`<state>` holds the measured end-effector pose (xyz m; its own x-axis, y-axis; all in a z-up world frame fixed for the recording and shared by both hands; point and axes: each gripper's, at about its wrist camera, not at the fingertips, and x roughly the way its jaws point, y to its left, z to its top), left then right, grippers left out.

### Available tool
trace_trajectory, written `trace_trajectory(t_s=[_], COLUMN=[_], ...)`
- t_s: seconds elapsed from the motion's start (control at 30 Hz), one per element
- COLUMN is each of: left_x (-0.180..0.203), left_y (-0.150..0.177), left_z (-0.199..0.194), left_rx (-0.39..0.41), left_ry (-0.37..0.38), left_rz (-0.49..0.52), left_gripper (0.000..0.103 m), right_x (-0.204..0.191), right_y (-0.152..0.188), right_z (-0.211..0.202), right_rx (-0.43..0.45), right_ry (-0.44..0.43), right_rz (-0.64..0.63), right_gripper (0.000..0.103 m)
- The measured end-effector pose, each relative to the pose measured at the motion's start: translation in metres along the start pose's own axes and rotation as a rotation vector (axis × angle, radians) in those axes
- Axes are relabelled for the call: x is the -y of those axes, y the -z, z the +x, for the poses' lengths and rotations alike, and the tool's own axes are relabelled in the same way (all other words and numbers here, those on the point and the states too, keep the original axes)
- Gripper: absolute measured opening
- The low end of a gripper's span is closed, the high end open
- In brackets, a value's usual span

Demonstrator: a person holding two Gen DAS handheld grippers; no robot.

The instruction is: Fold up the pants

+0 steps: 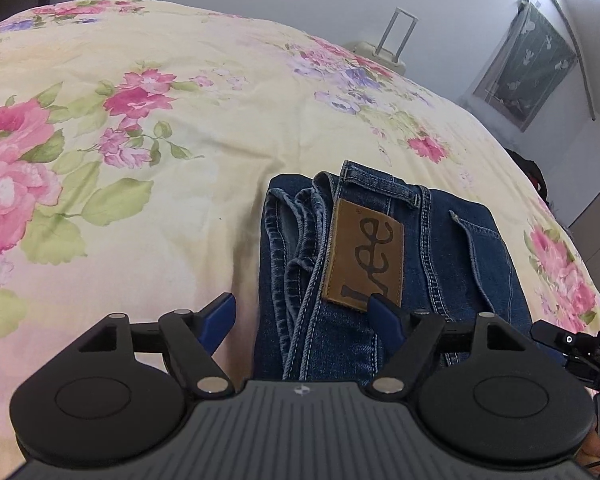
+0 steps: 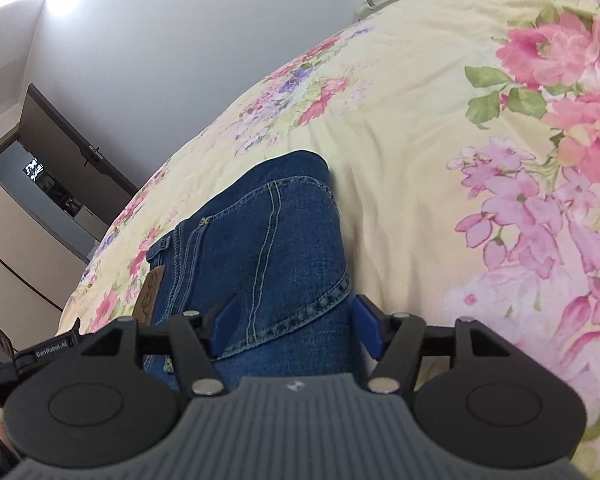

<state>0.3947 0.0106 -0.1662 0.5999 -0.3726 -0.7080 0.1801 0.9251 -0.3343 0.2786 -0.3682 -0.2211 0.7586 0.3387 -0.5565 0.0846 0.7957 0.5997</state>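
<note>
A pair of blue jeans (image 1: 452,248) lies folded into a compact stack on the floral bedspread (image 1: 188,152), its brown leather label (image 1: 364,260) facing up. My left gripper (image 1: 302,308) hovers over the near left edge of the stack, jaws wide apart, pads off the denim. In the right wrist view the same jeans (image 2: 260,240) show their back pocket stitching and the label (image 2: 152,288) at the left. My right gripper (image 2: 294,320) stands open over the near right edge of the stack, its blue fingertips (image 2: 366,326) spread to either side of the fabric without pinching it.
The yellow bedspread with pink flowers (image 2: 480,140) spreads wide around the jeans. A pale suitcase (image 1: 384,52) stands beyond the bed by the wall. A dark doorway (image 2: 52,168) and a wall hanging (image 1: 528,68) lie at the room's edges. The other gripper's body (image 1: 576,348) shows at the right.
</note>
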Motion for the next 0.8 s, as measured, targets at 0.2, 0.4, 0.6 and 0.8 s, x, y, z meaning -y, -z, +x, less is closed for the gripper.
trace_trajectory(t_s=[0.2,0.4,0.6,0.8], left_x=[-0.006,-0.026,-0.031,-0.012], left_y=[-0.012,-0.015,-0.015,-0.017], left_z=[0.017,0.042,0.051,0.04], left_rx=[-0.031,-0.09,-0.095,-0.07], left_ry=[0.063,0.2,0.255,0.207], left_rz=[-0.001,-0.119,-0.148,-0.062], left_gripper=[0.09,0.093,0.076,0.057], right_x=[0.011,0.02,0.039,0.036], right_y=[-0.011,-0.018,-0.022,-0.023], right_z=[0.028,0.046,0.06,0.055], right_rx=[-0.05,-0.086,-0.113,-0.108], right_ry=[-0.039,-0.093,-0.176,-0.205], right_rz=[0.035,0.087,0.193,0.186], right_gripper=[0.06,0.056,0.044,0.024])
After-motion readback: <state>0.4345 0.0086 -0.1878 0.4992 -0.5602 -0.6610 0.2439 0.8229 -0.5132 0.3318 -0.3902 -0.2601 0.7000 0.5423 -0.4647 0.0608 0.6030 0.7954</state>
